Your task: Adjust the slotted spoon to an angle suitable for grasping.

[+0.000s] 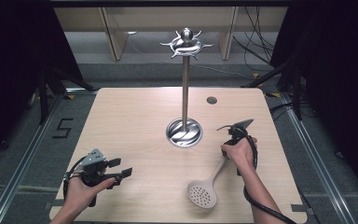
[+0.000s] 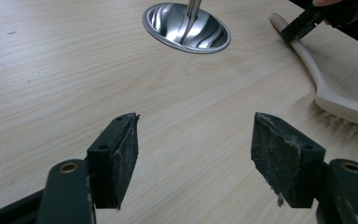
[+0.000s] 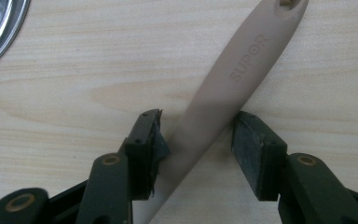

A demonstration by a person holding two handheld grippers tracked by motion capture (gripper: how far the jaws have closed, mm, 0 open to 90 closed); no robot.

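The right claw (image 3: 198,140) straddles the handle of the beige slotted spoon (image 1: 209,182), jaws at both sides, not yet clenched. The spoon lies flat near the counter's (image 1: 135,116) front right, handle pointing toward the shiny metal stand (image 1: 185,93). The left claw (image 2: 193,149) is released, empty.

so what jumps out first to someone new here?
The tall steel rack at the table's middle, hooks on top, round base below. Next, the beige skimmer lying near the front right, with the right gripper straddling its handle; the jaws look closed on it or nearly so. The left gripper hangs open over bare wood at front left.
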